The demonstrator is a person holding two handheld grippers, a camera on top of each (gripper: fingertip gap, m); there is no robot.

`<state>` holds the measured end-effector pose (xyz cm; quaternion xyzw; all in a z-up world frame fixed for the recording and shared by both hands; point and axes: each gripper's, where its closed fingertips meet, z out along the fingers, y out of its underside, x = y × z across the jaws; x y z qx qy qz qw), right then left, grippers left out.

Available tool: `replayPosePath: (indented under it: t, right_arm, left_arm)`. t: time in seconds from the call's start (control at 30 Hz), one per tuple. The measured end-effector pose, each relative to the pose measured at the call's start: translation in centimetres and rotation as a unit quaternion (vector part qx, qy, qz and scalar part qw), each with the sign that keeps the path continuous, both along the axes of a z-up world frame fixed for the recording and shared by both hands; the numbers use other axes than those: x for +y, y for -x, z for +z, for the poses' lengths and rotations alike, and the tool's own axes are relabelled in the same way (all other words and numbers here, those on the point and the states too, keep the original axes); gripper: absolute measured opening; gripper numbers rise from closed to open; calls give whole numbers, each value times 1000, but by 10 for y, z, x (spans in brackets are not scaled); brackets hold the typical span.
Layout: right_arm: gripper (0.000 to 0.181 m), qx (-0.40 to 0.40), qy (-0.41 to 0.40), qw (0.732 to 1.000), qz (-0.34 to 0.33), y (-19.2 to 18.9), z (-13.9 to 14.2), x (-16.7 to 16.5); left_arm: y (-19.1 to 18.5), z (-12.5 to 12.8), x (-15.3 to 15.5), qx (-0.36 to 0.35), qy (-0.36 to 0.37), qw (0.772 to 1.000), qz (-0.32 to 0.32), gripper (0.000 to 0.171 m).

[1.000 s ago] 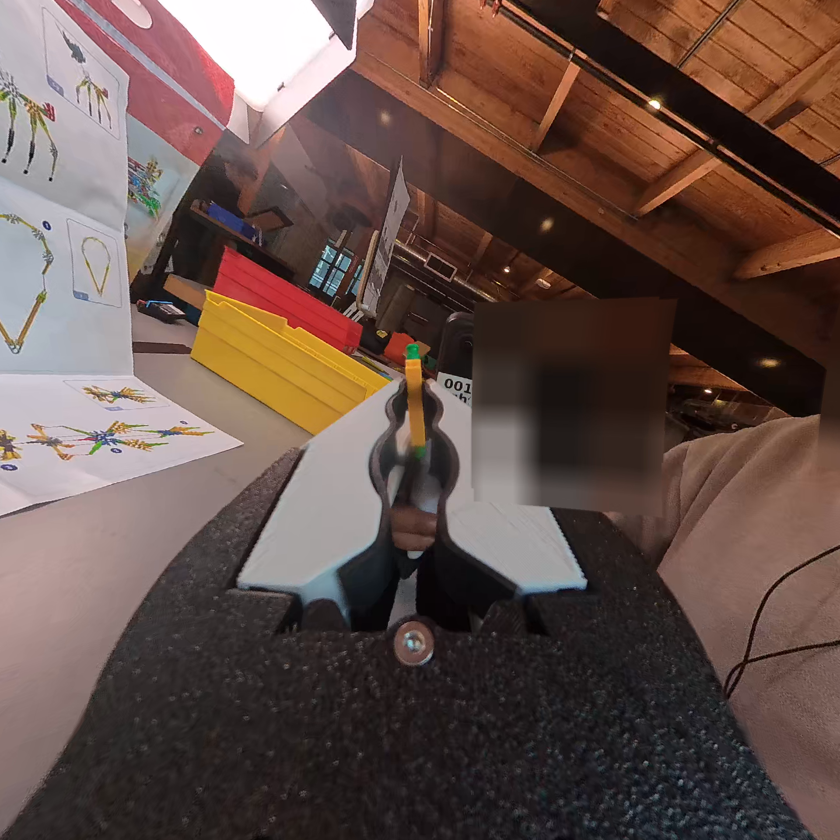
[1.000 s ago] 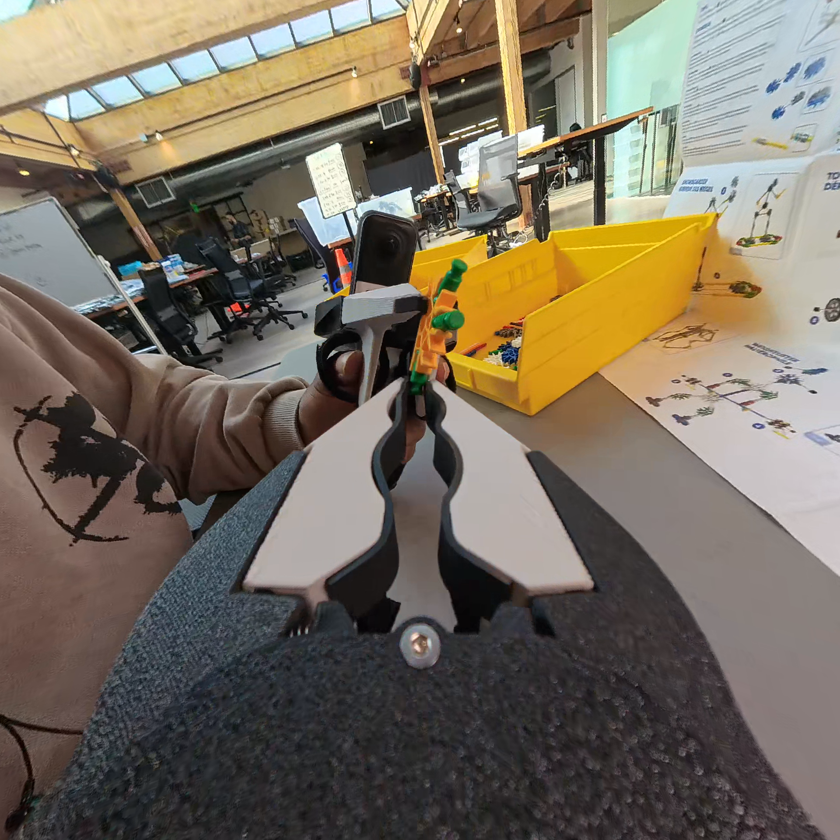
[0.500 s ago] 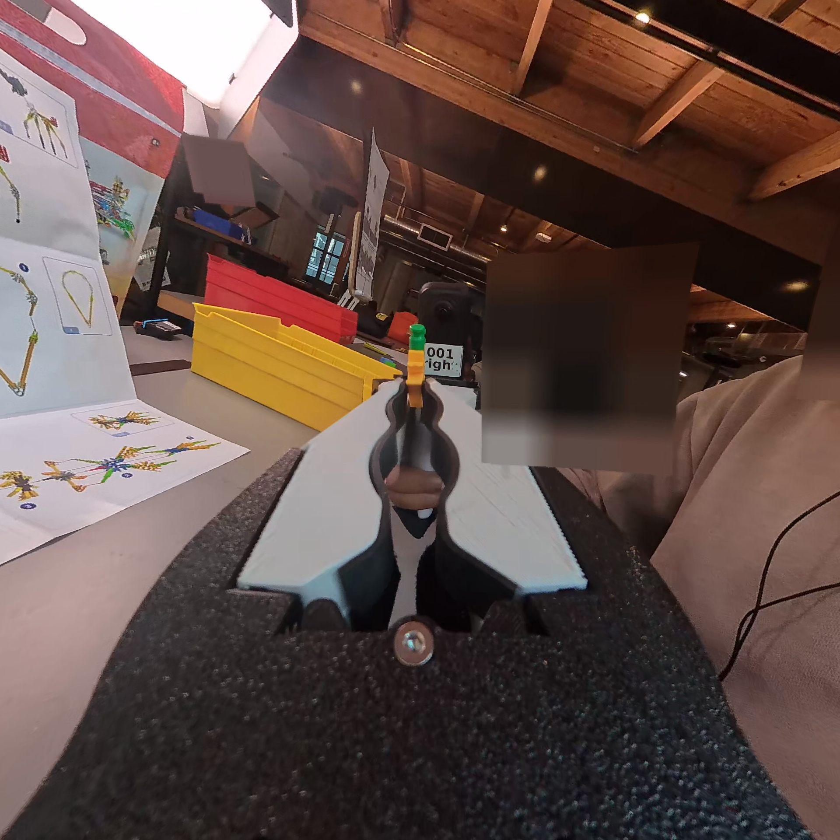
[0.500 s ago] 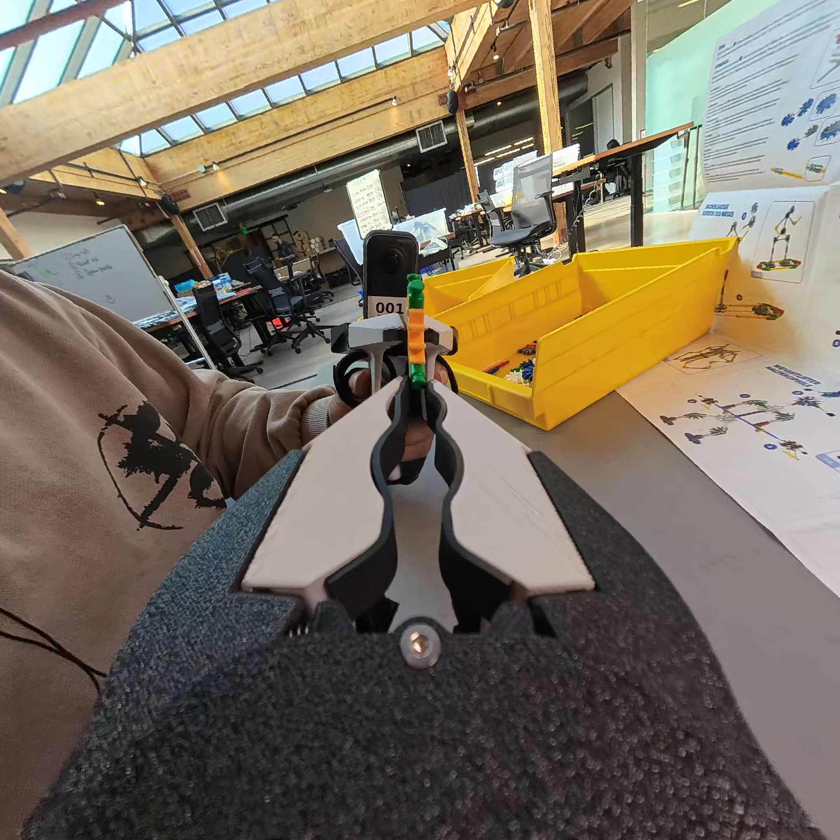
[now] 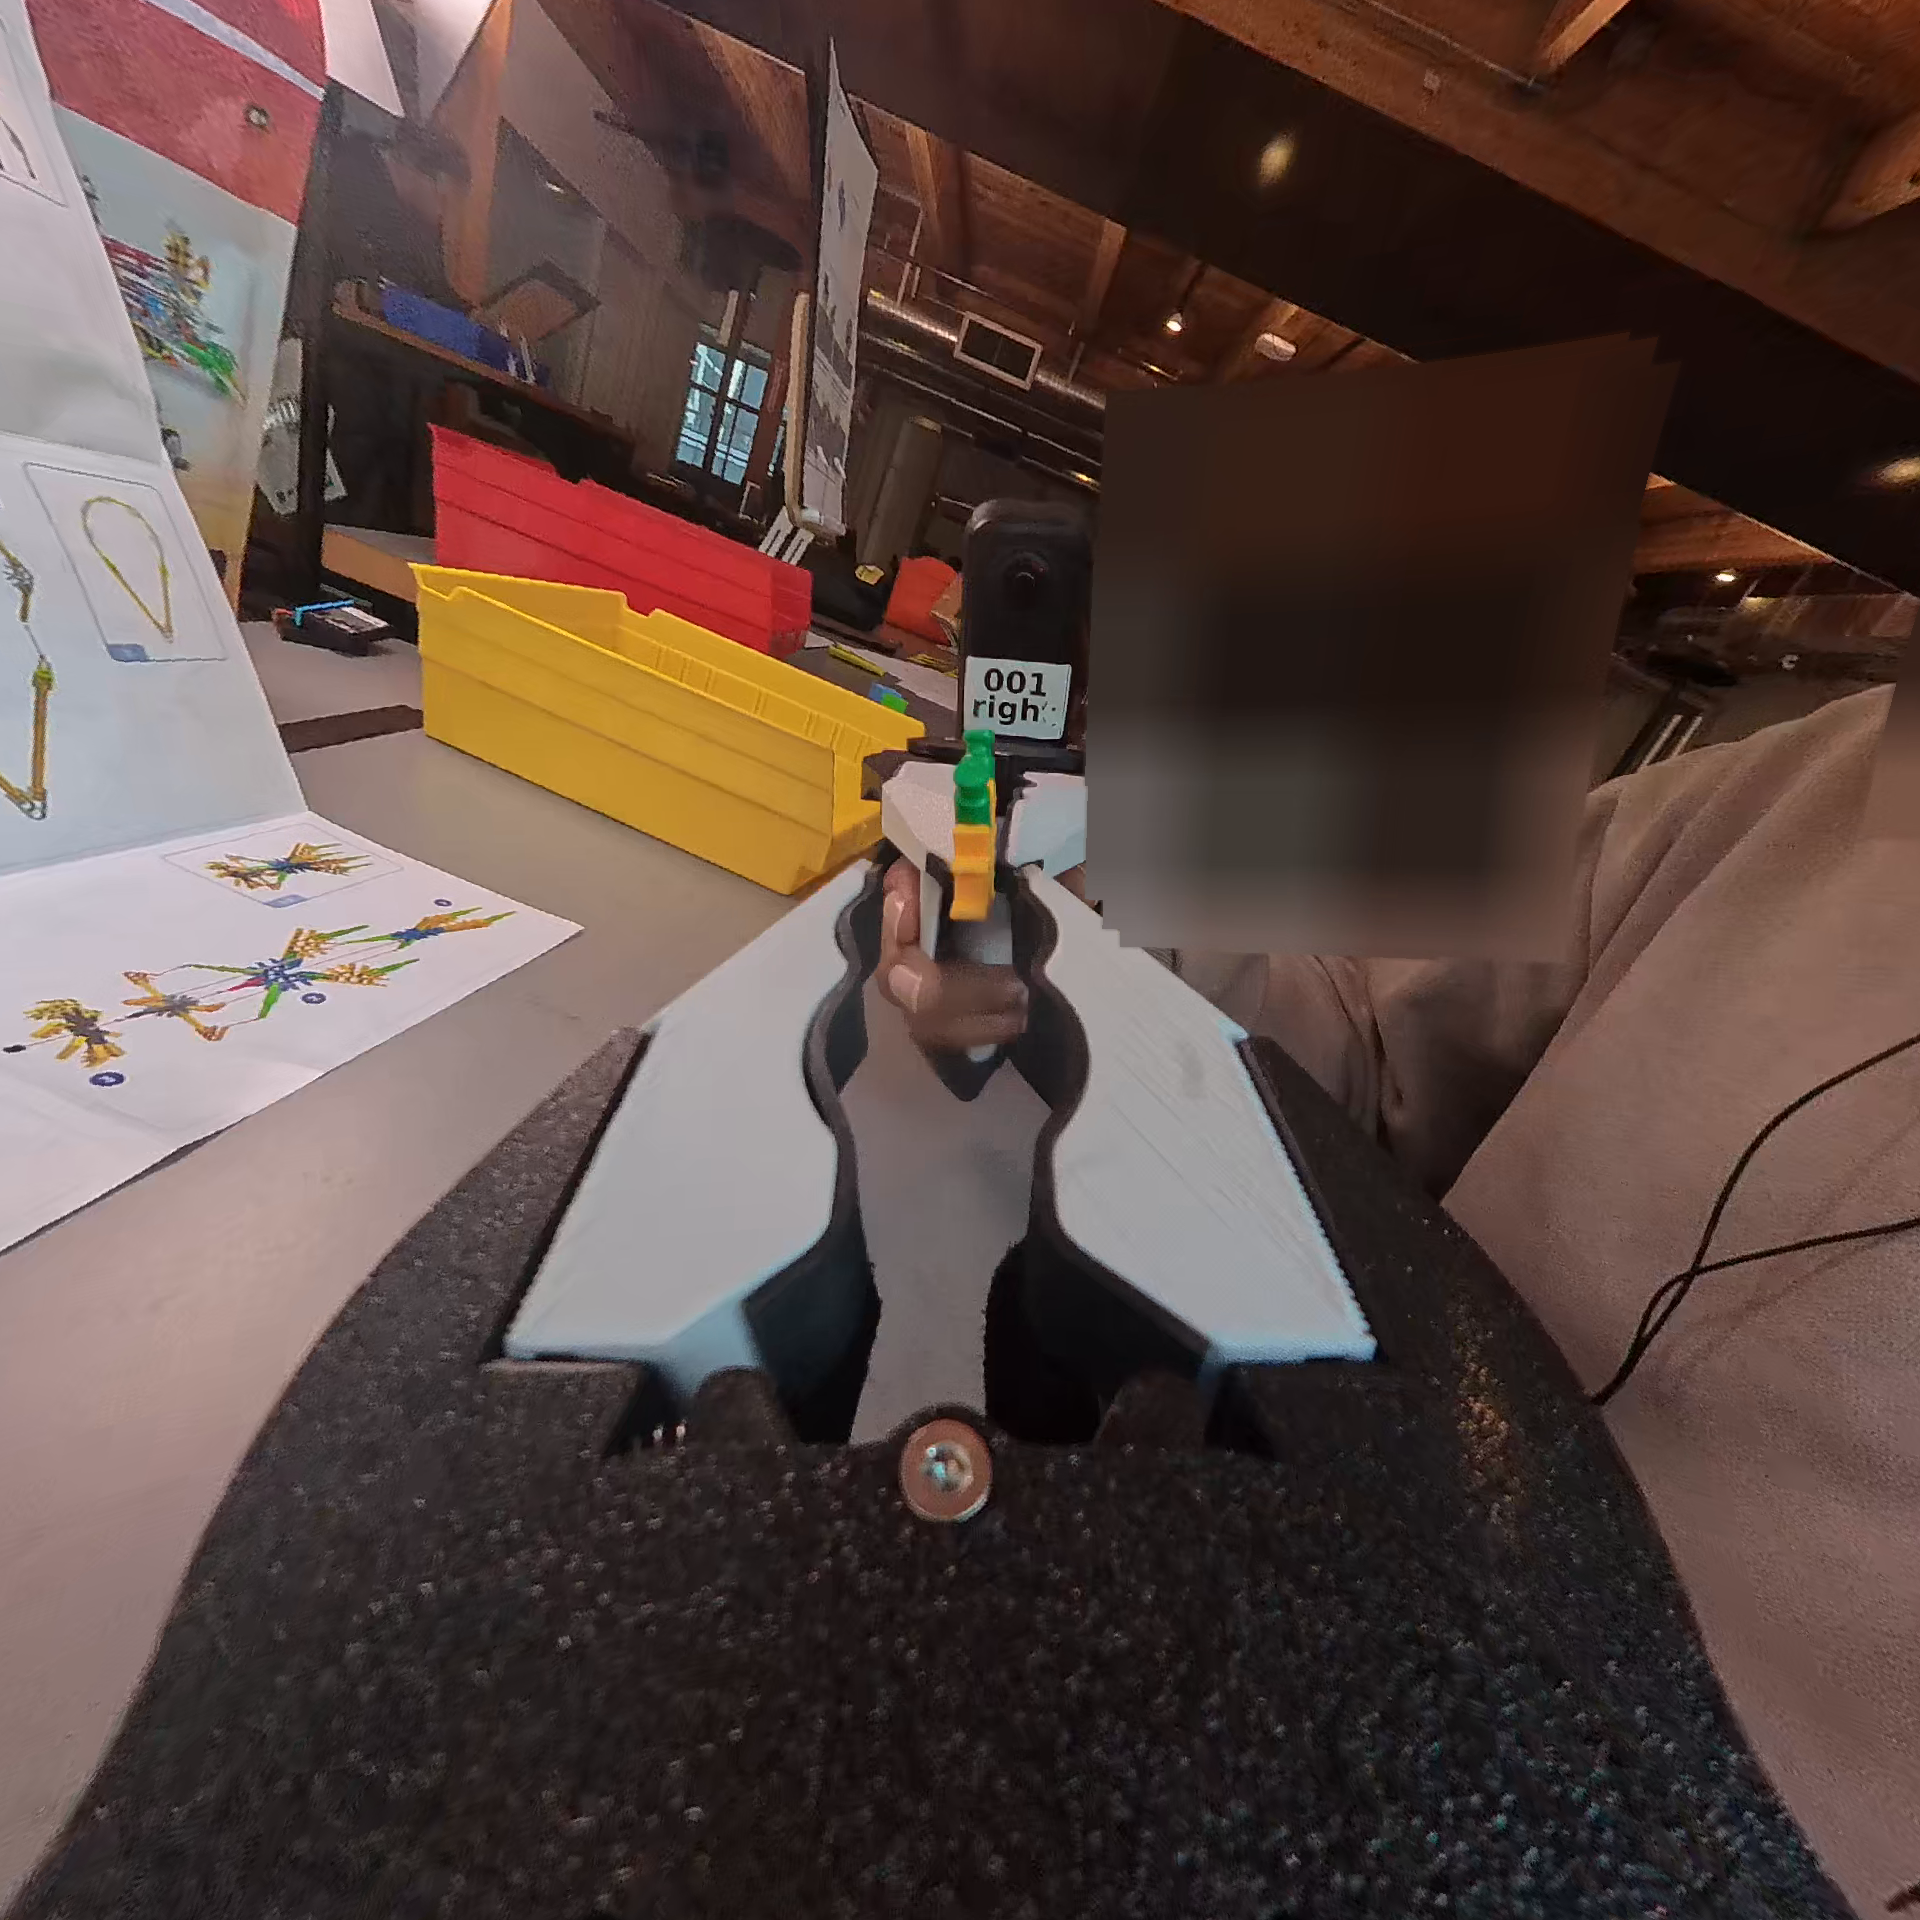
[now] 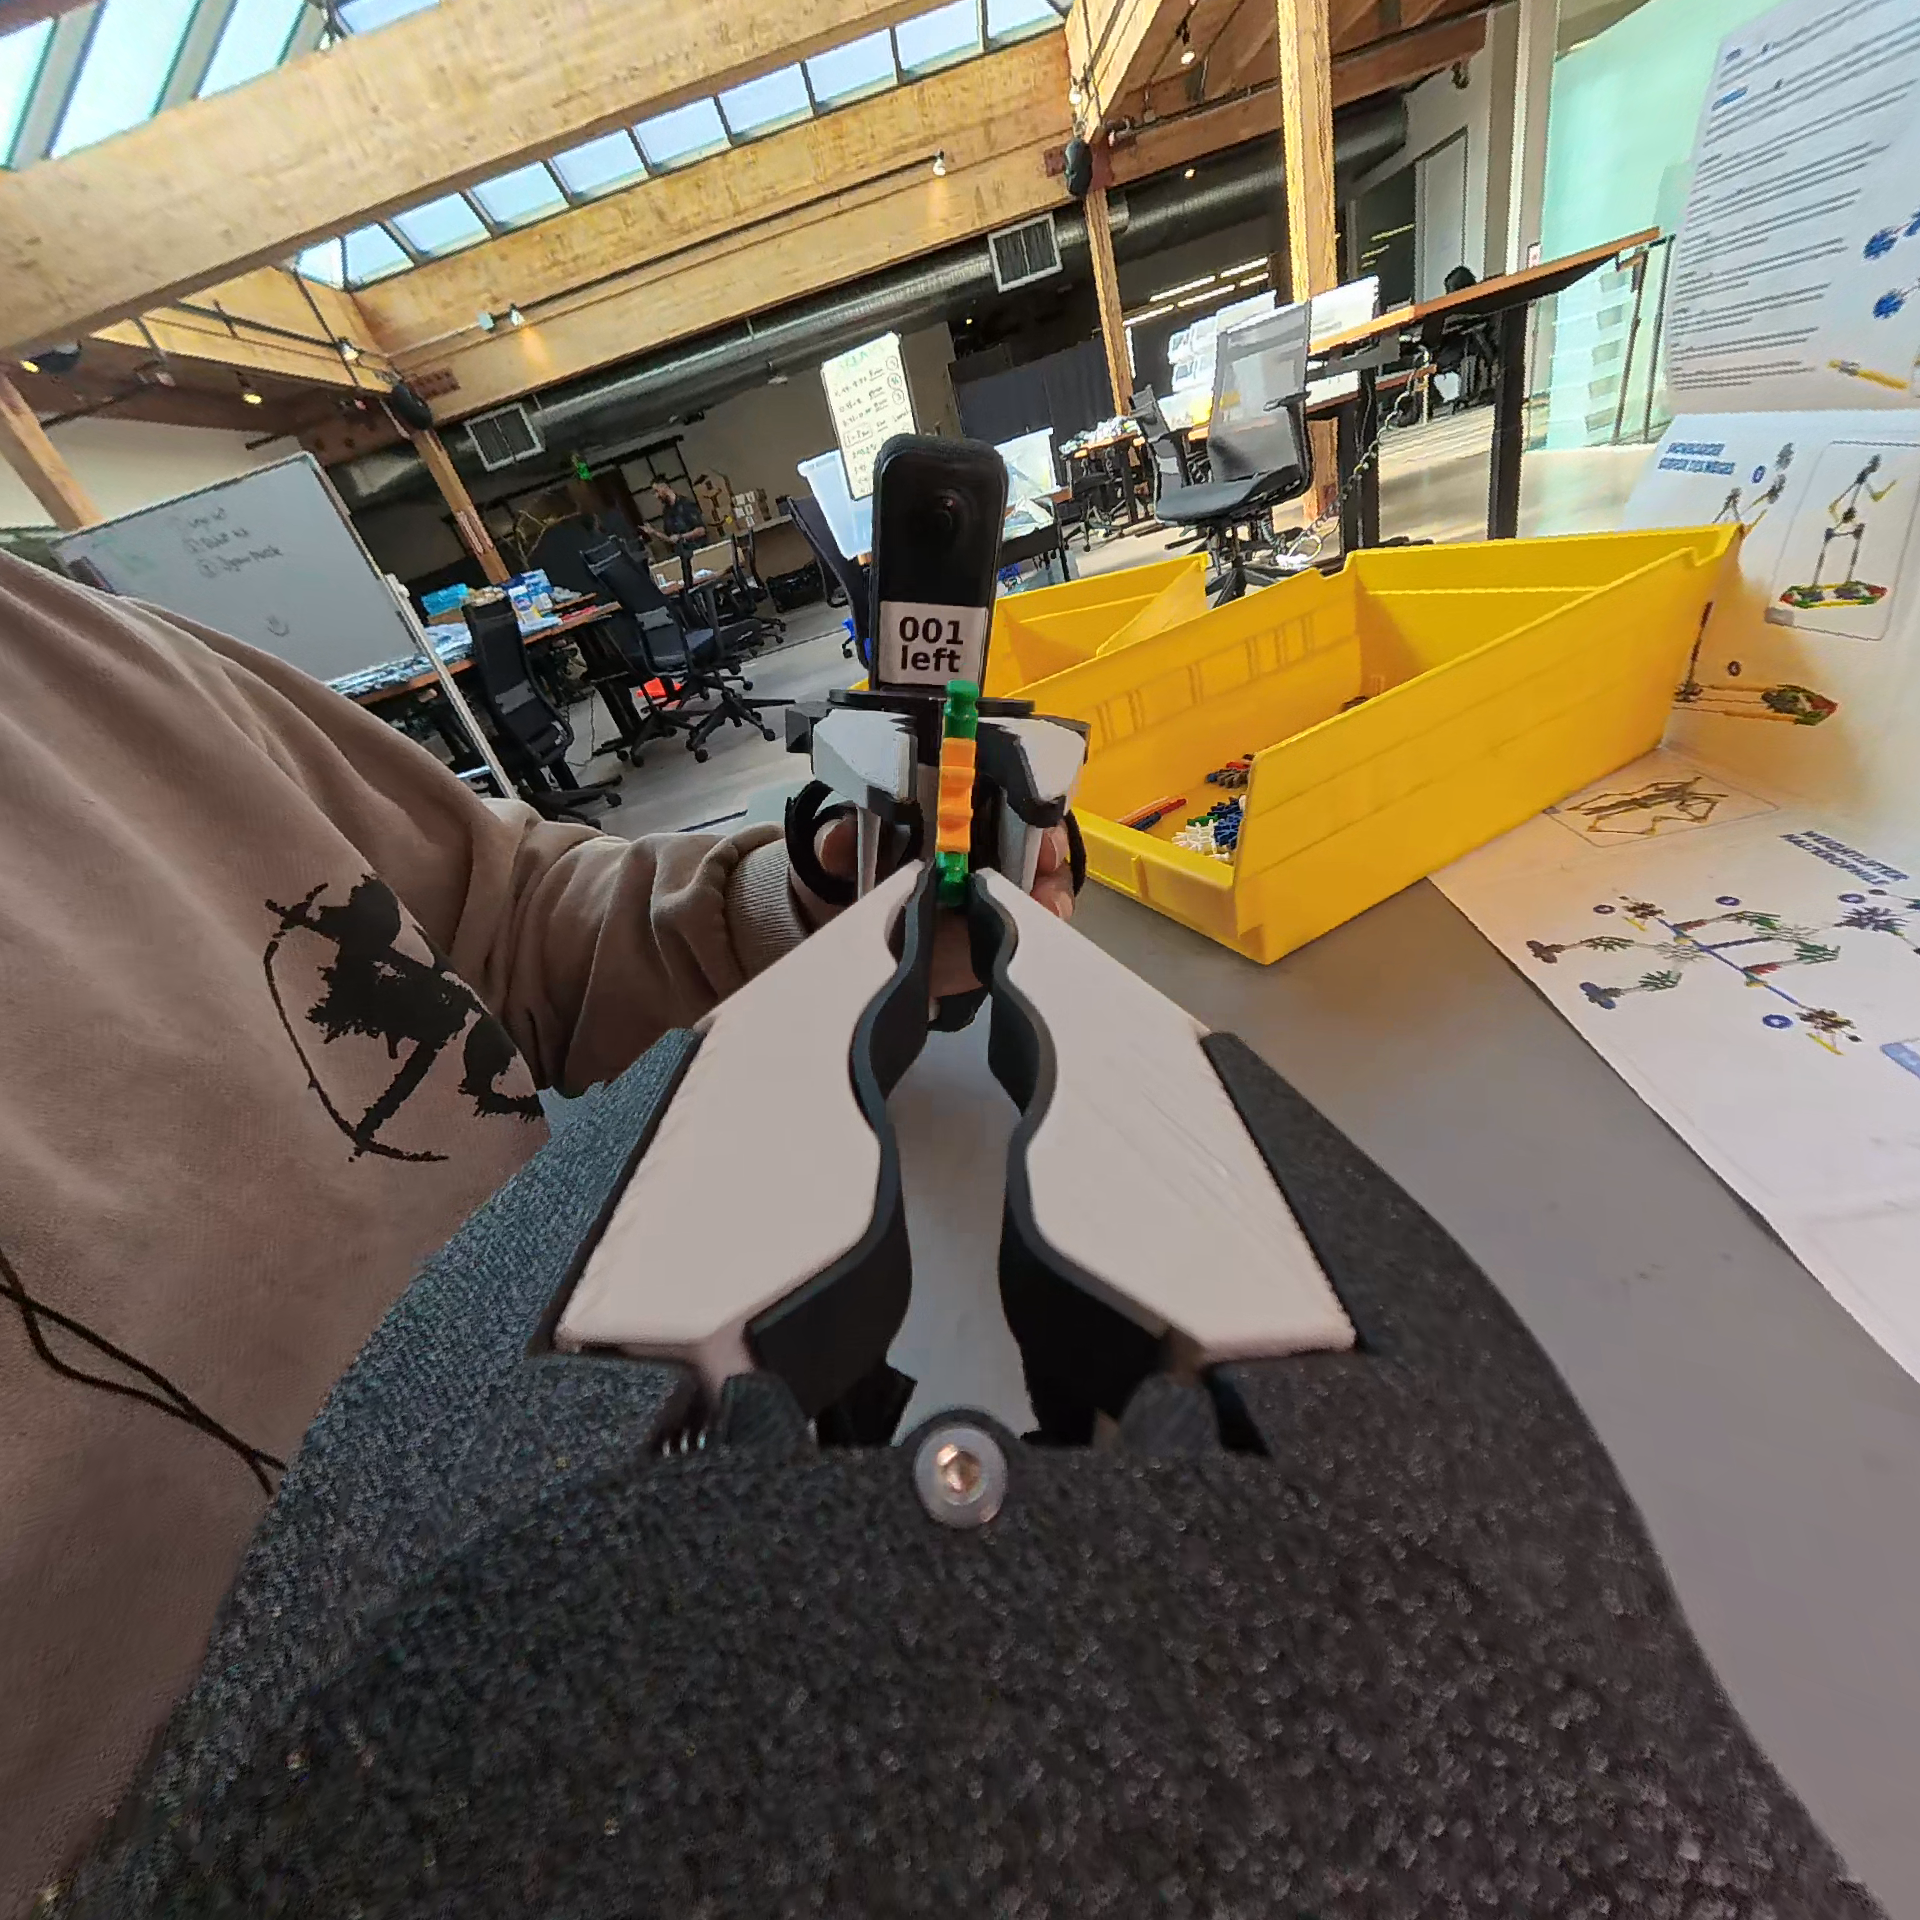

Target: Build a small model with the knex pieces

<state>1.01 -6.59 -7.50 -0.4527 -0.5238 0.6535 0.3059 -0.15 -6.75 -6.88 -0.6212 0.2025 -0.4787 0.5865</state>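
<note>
Above the table (image 6: 1351, 1039), the right gripper (image 6: 948, 891) clenches the stick (image 6: 954, 790) by its green end at 12 o'clock. The left gripper (image 5: 945, 904) stands released around it. Pinched so thinly, the stick may pivot or drop.

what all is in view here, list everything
toy piece: one, orange with green ends, upright between the two grippers
yellow bins: two, on the table, one behind the other
small parts: a handful, mixed colours, in the nearer yellow bin
red bins: a stack, behind a yellow bin
instruction sheets: several, white, flat on the table and propped upright
table: one, grey
whiteboard: one, far back
office chairs: several, black, background
sleeve: one, beige, the person's
left gripper: one, white and black, open around the piece
right gripper: one, shut on the piece's lower green end
</note>
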Motion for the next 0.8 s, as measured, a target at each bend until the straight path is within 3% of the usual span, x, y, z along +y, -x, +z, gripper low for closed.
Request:
replayPosePath:
  t: [0.1,0.27,0.6,0.8]
  right_arm:
    - [4,-15,-3,1000,12,0,-6,-3]
    - [4,-32,-20,999,24,0,-14,-7]
    - [5,-28,28,999,-6,4,-14,7]
    - [5,-19,27,999,-5,2,-11,8]
  left_arm:
    - [-6,-6,-4,13,19,999,-34,22]
    - [-10,-11,-6,13,27,999,-44,5]
    - [-6,-12,7,-4,9,1000,20,5]
    - [-8,-8,9,-32,5,999,24,5]
